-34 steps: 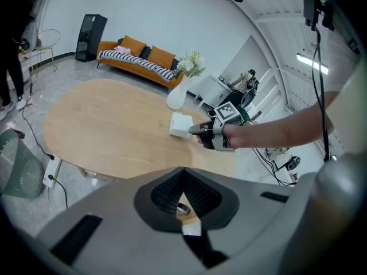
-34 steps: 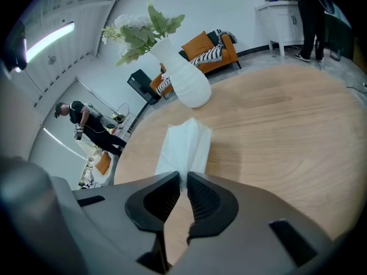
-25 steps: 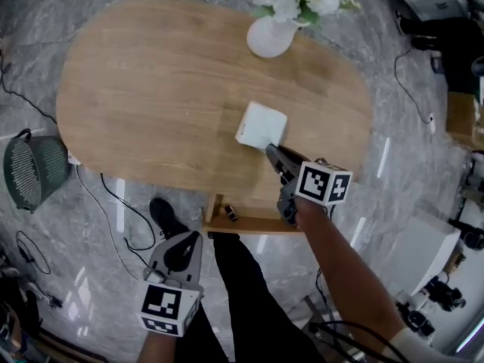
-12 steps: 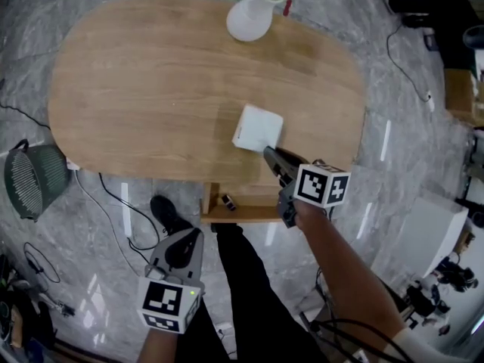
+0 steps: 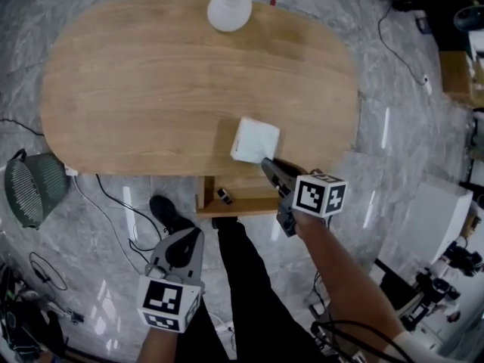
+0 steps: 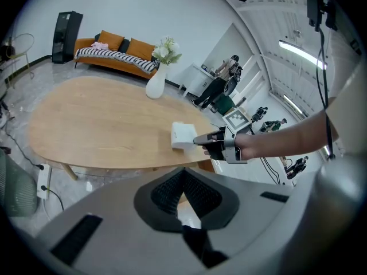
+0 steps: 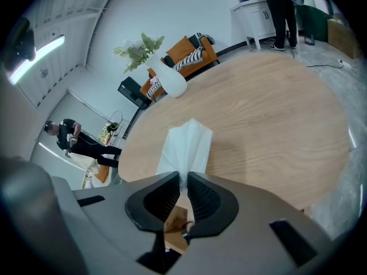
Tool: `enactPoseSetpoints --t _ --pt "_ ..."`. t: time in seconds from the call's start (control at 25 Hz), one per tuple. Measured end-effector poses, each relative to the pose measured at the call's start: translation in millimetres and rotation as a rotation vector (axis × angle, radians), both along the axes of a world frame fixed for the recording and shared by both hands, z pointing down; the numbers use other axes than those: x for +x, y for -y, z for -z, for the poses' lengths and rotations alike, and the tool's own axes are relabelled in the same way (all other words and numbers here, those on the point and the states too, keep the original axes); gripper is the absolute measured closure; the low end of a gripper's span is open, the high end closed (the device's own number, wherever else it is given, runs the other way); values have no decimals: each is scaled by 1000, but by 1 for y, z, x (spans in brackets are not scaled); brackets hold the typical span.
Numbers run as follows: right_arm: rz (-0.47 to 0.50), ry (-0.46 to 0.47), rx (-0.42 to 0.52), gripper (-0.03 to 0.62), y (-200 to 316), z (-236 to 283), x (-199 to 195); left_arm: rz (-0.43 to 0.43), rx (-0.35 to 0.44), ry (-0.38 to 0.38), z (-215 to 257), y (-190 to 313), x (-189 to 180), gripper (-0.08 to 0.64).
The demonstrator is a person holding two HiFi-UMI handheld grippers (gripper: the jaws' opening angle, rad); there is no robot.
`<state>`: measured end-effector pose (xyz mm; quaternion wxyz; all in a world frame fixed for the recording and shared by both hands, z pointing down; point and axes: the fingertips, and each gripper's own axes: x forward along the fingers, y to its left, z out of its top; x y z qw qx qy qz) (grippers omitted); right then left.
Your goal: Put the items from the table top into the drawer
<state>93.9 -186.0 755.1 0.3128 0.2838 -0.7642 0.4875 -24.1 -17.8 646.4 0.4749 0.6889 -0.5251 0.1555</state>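
Right gripper (image 7: 183, 179): jaws clenched on the near edge of the white pack (image 7: 184, 145). Seen from the head, its tips (image 5: 266, 162) sit at the pack's lower right corner.
Left gripper (image 6: 183, 172): jaws together with nothing between them. It is held low over the floor (image 5: 181, 237), beside the person's leg and well apart from the table (image 5: 151, 89).
Hidden: the pinched edge of the pack is lost between the right pads. The rest fans out beyond them, and I cannot tell whether it rests flat or is lifted a little.
Hidden: the drawer (image 5: 242, 197) is mostly covered by the table edge and the right gripper, so only a strip of its wooden inside shows.
Hard to make out: a small dark thing (image 5: 224, 196) lies in the drawer, too small to identify.
Cut off: the flowers in the vase (image 5: 229, 7) run out of the head view's top.
Pack: over the table's near edge, just above the open drawer and touching the right jaws. It is far from the left gripper.
Vase: at the table's far edge, well apart from the pack.
Basket (image 5: 30, 187): green, on the floor left of the table.
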Motion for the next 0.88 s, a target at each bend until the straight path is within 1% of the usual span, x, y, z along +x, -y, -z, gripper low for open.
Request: enactPoseSetpoints --t 0.36,0.56,0.88 --pt "12 18 -21 528 -36 5 19 -44 -7 0 -3 -7 8 558" --pt "41 19 -40 528 -60 2 31 -61 -32 -11 -4 -8 15 558" --pt "101 17 -62 528 -98 0 51 -85 -37 -15 -5 -6 30 559"
